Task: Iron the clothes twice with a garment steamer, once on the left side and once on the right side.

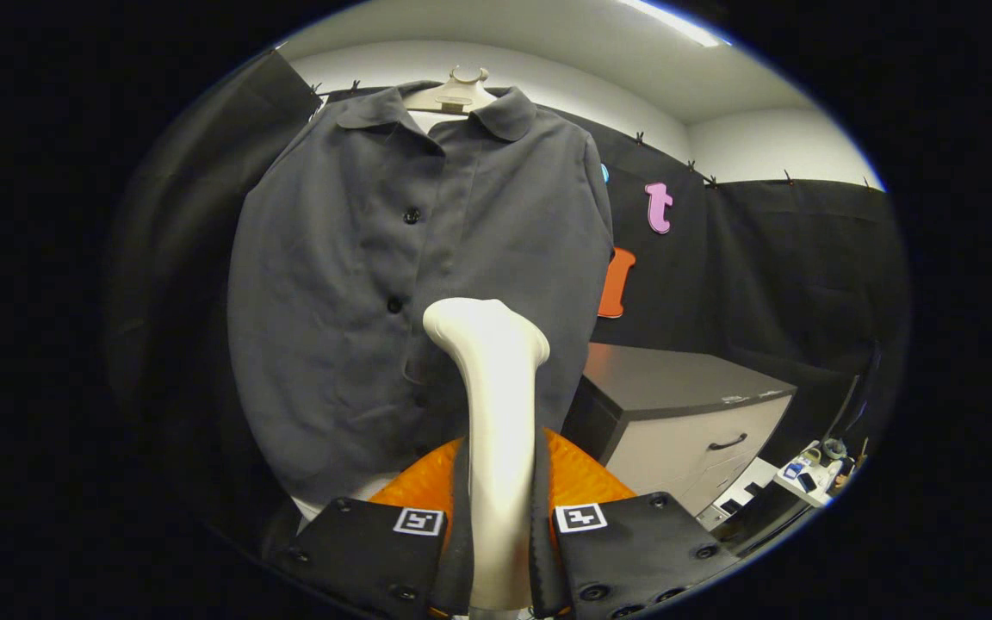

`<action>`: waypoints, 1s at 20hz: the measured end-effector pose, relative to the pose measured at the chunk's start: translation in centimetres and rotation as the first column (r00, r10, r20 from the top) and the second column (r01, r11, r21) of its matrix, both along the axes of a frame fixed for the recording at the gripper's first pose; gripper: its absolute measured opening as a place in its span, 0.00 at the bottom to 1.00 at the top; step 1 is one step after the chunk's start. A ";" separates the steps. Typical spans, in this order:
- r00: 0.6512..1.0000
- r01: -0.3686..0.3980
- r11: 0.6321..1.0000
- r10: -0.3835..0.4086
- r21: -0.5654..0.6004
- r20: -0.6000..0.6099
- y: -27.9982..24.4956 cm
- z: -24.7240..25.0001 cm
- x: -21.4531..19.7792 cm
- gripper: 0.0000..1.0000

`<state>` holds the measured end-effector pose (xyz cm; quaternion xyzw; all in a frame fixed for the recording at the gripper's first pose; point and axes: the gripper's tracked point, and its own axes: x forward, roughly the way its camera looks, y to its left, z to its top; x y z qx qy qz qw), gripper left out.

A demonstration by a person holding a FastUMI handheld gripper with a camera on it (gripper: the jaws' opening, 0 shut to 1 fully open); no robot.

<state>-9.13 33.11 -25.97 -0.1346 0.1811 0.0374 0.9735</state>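
currently gripper [500,525] is clamped on the garment steamer [496,413], both fingers pressing its white handle from either side. steamer stands upright between the fingers, head up top against the lower front of the dark grey shirt [410,284], just right of the button row. shirt hangs buttoned on a white hanger [460,90] in front of the black cloth wall. grey drawer cabinet [685,413] sits off right, beyond the fingers.
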 end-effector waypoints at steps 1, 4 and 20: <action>1.000 0.002 1.000 -0.002 -0.003 -0.013 -0.1 -0.6 -0.4 0.34; 0.999 0.006 1.000 -0.007 -0.015 -0.047 -0.6 -2.0 -1.7 0.33; 0.994 0.004 1.000 -0.004 0.007 -0.114 -1.0 -3.8 -3.8 0.34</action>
